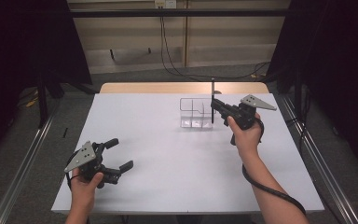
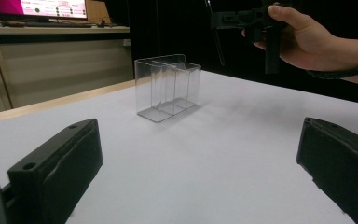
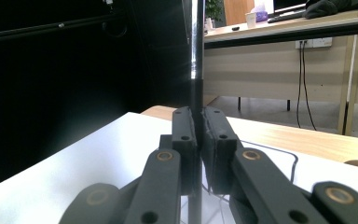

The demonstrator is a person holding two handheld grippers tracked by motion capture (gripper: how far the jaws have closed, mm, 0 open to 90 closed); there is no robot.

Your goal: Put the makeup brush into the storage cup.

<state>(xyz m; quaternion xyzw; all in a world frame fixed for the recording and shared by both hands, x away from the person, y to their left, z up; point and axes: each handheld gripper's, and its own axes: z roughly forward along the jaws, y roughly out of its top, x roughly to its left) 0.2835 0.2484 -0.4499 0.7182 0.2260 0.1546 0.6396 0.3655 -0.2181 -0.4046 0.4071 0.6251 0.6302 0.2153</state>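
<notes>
Left claw (image 1: 121, 154): lower left of the high view, resting low over the white tabletop (image 1: 168, 168), jaws spread wide, nothing between them. Clear divided container (image 1: 195, 113): upper centre of the high view, standing upright on the tabletop. Right claw (image 1: 214, 104): just right of the container, clenched on a slim dark rod (image 1: 212, 100). The rod stands upright, its lower end at the container's right edge.

You will find no text, label, brand or number that can be read here: the lettering on the monitor (image 2: 42, 8) behind the table is too blurred to make out.
</notes>
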